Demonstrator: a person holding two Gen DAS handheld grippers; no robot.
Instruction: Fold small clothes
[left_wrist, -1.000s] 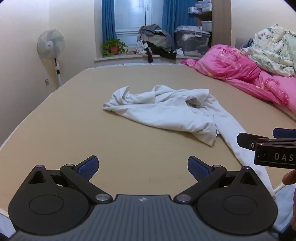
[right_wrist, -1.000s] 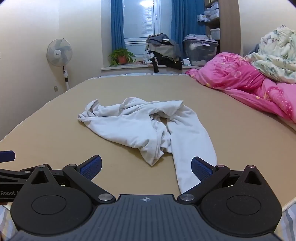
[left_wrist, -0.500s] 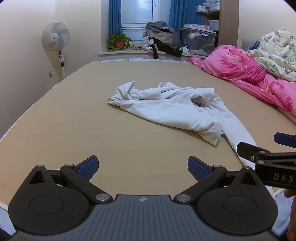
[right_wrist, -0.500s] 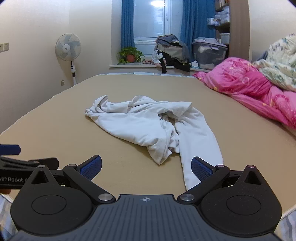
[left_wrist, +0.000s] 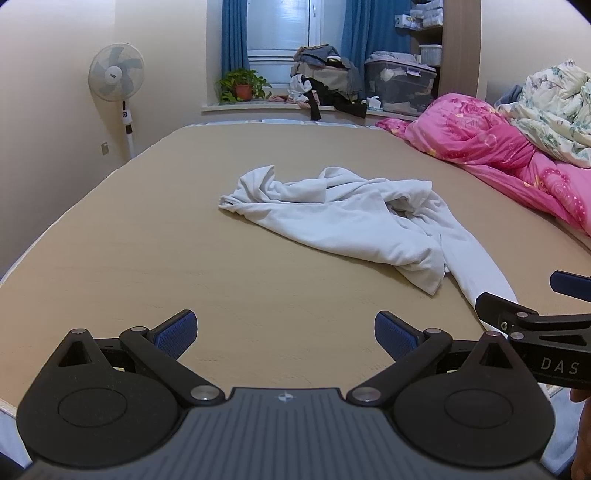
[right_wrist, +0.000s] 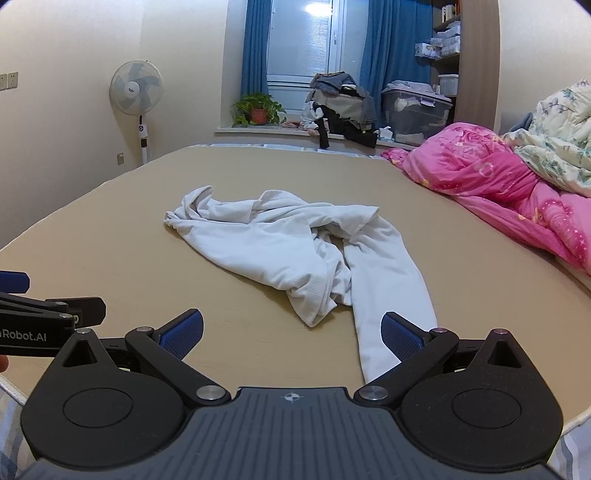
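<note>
Here, nearest of all, the left gripper (left_wrist: 283, 330) hangs over the near edge of the bed (left_wrist: 147, 258), its blue-padded fingers (left_wrist: 173, 332) spread wide with nothing between them. The right gripper (right_wrist: 291, 330) is level beside it, fingers (right_wrist: 400, 334) equally wide and empty; its right fingertip sits in front of the end of a trailing leg of the white garment (right_wrist: 288, 243), though contact cannot be judged. Each gripper shows at the edge of the other's view.

The white garment lies crumpled on the tan surface, roughly mid-bed and a little toward the right edge. One long part runs down to the near edge; the bunched bulk spreads back and leftward, ending in a twisted point.

Along the right edge a pink quilt (left_wrist: 491, 155) is heaped, with a pale floral quilt (left_wrist: 554, 114) on top of it. Beyond the far edge stand a pedestal fan (left_wrist: 116, 77) by the left wall, a potted plant (left_wrist: 242, 85) and a pile of clothes (left_wrist: 325, 77) on the sill, a clear storage bin (left_wrist: 400, 85), and blue curtains (left_wrist: 233, 37).
</note>
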